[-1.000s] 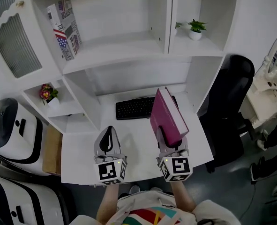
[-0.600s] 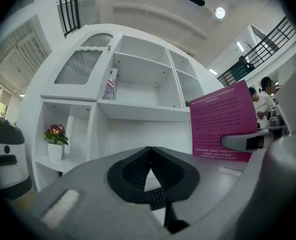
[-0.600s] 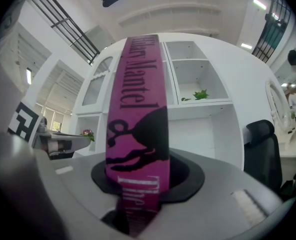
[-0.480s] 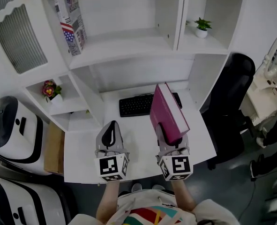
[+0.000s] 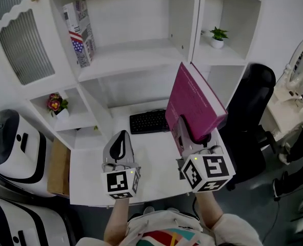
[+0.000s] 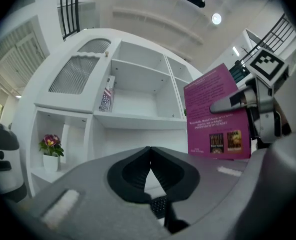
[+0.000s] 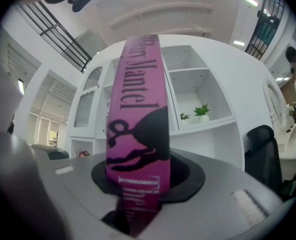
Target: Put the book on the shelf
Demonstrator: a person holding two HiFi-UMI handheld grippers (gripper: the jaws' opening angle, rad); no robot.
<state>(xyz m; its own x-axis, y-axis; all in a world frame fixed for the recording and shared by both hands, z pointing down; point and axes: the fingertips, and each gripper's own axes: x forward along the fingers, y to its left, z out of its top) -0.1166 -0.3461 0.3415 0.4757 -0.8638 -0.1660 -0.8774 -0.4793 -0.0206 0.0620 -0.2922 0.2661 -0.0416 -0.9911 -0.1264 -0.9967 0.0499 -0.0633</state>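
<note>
The magenta book is held in the right gripper's fingers; the left gripper's are closed, empty. It should be slid upright onto the shelf.

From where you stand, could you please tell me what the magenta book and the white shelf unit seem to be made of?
The magenta book looks like a paper hardback: stiff, flat cover with a smooth printed surface. The white shelf unit seems to be painted or laminated wood board with a matte finish: flat, square-edged panels, no grain showing.
</note>
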